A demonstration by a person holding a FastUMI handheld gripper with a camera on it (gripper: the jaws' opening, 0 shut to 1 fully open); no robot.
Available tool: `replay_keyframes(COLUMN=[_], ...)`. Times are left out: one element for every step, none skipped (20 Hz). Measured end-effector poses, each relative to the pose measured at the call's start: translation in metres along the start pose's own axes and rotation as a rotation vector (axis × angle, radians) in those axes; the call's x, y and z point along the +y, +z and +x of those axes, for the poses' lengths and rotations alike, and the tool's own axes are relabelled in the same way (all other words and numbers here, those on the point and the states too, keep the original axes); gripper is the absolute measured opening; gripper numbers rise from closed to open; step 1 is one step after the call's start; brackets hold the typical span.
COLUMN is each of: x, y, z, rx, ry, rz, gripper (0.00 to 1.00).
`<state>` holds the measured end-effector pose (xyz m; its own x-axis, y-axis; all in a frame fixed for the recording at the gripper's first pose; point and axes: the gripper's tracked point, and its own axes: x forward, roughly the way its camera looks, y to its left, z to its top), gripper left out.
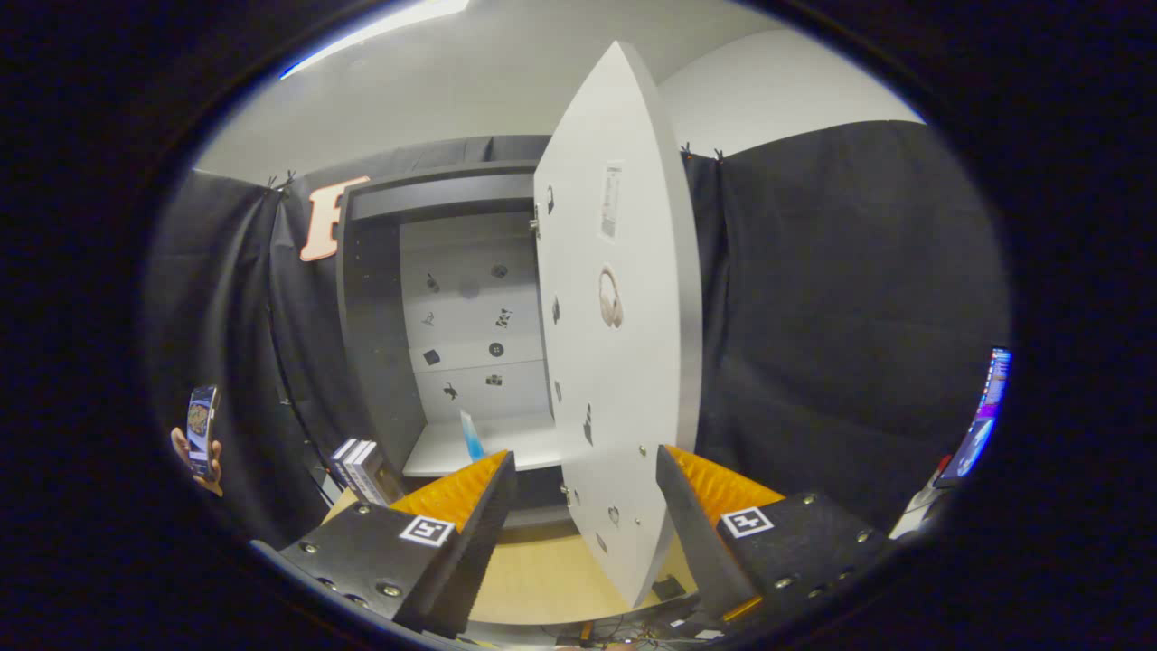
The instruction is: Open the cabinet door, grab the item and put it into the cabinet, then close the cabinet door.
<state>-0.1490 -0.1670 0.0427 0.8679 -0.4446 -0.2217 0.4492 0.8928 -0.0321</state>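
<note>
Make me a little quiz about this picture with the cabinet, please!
1. True or false: the cabinet door is shut.
2. What are the fingers of the gripper doing? A) squeezing a book B) spread apart with the door's lower edge between them C) holding a phone
3. Fill in: the small blue item stands on the cabinet's bottom ____.

Key: 1 false, the door is swung open. 2 B. 3 shelf.
</note>
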Motion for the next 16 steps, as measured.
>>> replay_keyframes(x=[-0.008, -0.016, -0.023, -0.028, -0.037, -0.046, -0.059, -0.074, -0.089, -0.102, -0.11, -0.116, -0.118, -0.117, -0.113, -0.109], y=[-0.001, 0.001, 0.0, -0.002, -0.003, -0.005, -0.007, -0.007, -0.005, -0.006, -0.005, -0.005, -0.005, -0.002, -0.001, -0.002], z=[-0.004, -0.009, -0.011, -0.012, -0.013, -0.013, -0.013, -0.012, -0.011, -0.011, -0.009, -0.006, -0.003, 0.002, 0.006, 0.008], rx=[0.007, 0.011, 0.013, 0.018, 0.02, 0.026, 0.032, 0.033, 0.03, 0.026, 0.02, 0.017, 0.013, 0.005, 0.003, 0.008], ry=[-0.012, -0.022, -0.03, -0.036, -0.049, -0.064, -0.092, -0.125, -0.161, -0.192, -0.212, -0.228, -0.233, -0.231, -0.217, -0.201], rz=[0.004, 0.008, 0.01, 0.004, -0.005, -0.01, -0.013, -0.013, -0.008, -0.008, -0.012, -0.02, -0.032, -0.041, -0.044, -0.04], gripper=[0.92, 0.92, 0.92, 0.92, 0.92, 0.92, 0.92, 0.92, 0.92, 0.92, 0.92, 0.93, 0.93, 0.93, 0.93, 0.93])
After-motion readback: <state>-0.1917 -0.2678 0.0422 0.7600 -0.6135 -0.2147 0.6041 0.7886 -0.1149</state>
